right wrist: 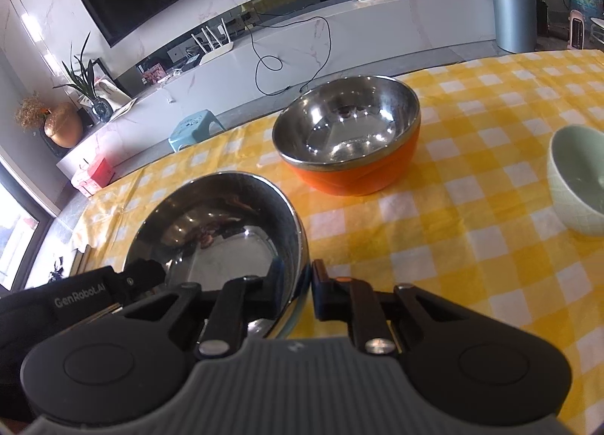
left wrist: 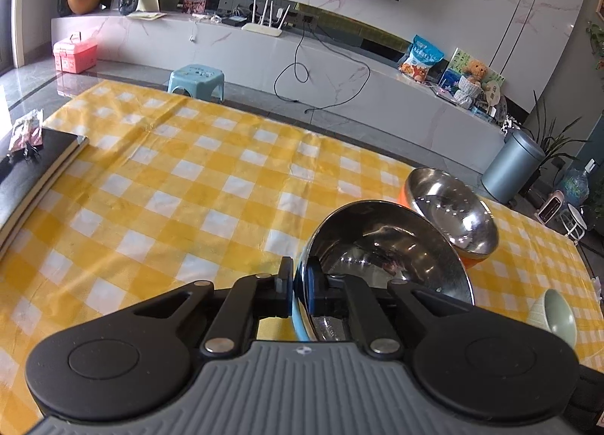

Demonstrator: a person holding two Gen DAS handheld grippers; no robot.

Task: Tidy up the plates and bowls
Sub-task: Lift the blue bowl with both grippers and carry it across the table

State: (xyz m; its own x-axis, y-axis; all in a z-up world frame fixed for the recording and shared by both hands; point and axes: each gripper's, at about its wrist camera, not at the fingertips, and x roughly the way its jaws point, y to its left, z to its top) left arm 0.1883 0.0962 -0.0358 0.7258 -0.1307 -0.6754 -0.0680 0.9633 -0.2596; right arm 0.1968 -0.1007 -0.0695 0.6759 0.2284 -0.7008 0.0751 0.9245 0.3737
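Observation:
A steel bowl with a blue outside [left wrist: 389, 246] is held at its rim by both grippers. My left gripper [left wrist: 299, 289] is shut on its left rim. My right gripper [right wrist: 302, 284] is shut on its right rim; the bowl [right wrist: 219, 223] fills the left of the right wrist view. A steel bowl with an orange outside [right wrist: 347, 133] stands on the yellow checked tablecloth [right wrist: 453, 246] just beyond it; it also shows in the left wrist view [left wrist: 453, 208]. A pale green ceramic bowl [right wrist: 577, 178] stands to the right, also seen in the left wrist view [left wrist: 558, 314].
A black notebook [left wrist: 34, 178] with a small wrapped item [left wrist: 26, 131] on it lies at the table's left edge. Beyond the table are a blue stool [left wrist: 196, 78], a grey bin [left wrist: 513, 161] and a long TV shelf [left wrist: 339, 57].

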